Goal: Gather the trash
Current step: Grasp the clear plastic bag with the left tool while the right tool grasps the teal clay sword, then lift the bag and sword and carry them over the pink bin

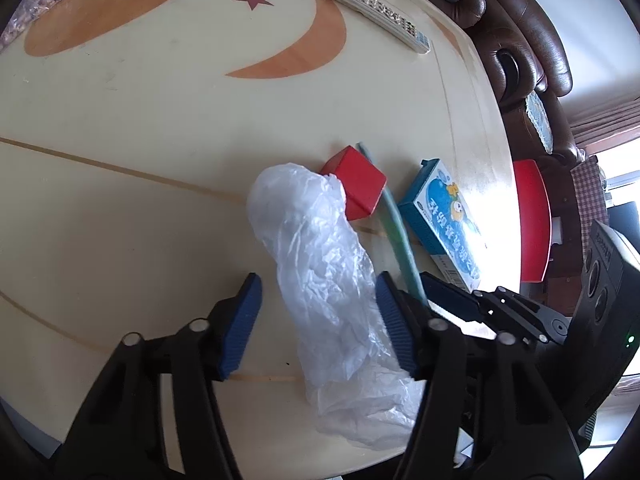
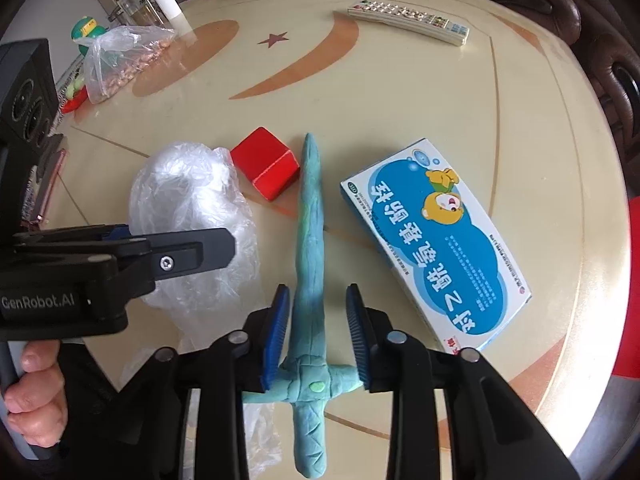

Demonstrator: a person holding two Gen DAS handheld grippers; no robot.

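Observation:
A crumpled clear plastic bag [image 1: 328,280] lies on the cream table [image 1: 120,160]; my left gripper [image 1: 320,320] is open with its blue pads on either side of the bag. The bag also shows in the right wrist view [image 2: 192,208]. A teal clay sword [image 2: 308,248] lies flat; my right gripper [image 2: 318,332] is open astride its blade just above the crossguard. A red block [image 2: 266,162] sits between bag and sword tip. A blue-and-white medicine box [image 2: 436,240] lies right of the sword. The left gripper's body [image 2: 120,264] appears at the left of the right wrist view.
A remote control [image 2: 408,20] lies at the table's far side. A plastic bag of nuts [image 2: 120,64], a glass jar [image 2: 132,2] and a white bottle [image 2: 168,2] stand far left. A brown leather sofa [image 1: 516,52] borders the table's right edge.

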